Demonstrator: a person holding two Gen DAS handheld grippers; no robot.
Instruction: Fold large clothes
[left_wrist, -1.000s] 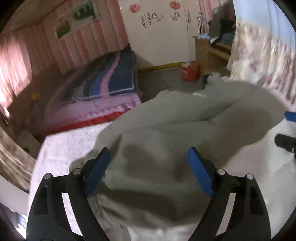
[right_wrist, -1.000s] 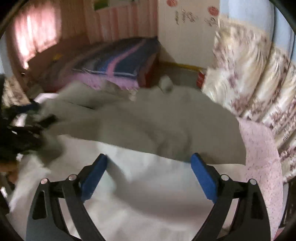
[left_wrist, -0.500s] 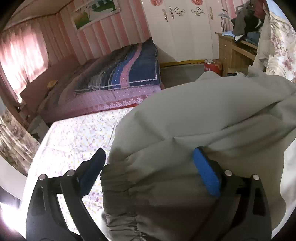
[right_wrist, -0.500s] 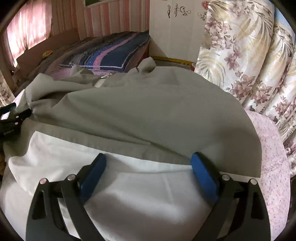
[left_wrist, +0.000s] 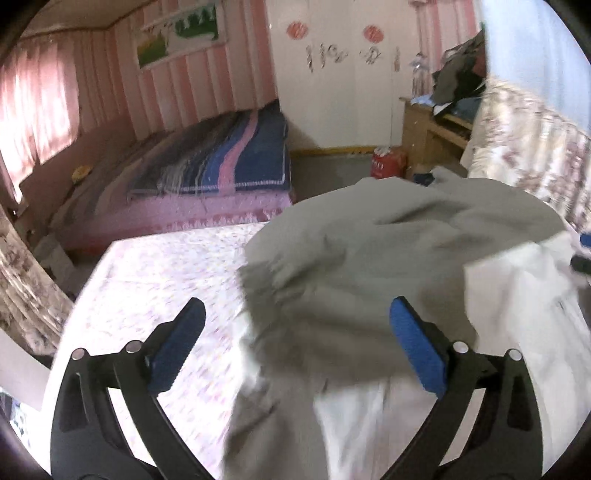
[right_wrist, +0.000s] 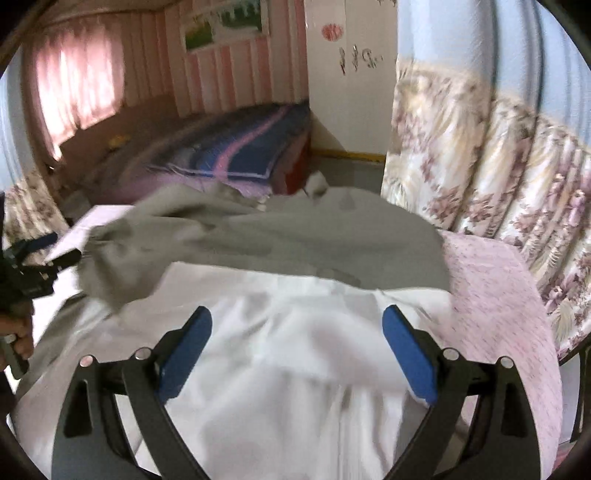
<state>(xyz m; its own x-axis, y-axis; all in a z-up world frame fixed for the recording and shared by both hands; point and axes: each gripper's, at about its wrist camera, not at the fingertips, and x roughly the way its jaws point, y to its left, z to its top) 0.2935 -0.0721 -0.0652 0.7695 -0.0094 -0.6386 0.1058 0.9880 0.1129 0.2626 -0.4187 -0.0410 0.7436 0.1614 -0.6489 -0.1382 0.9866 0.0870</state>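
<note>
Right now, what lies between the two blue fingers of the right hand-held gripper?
In the right wrist view, the white part of the garment lies between the open fingers of the right hand-held gripper; its grey part lies beyond.

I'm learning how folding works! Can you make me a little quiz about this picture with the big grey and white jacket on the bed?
1. True or false: the left gripper has its jaws clamped shut on the jacket.
2. Which part of the jacket lies between the right gripper's jaws? A) the white lining B) the striped blanket C) the floral curtain
3. Fill in: the jacket lies on a bed with a ____ flowery sheet.

Key: 1 false, both grippers have their jaws wide apart. 2 A. 3 pink.
</note>
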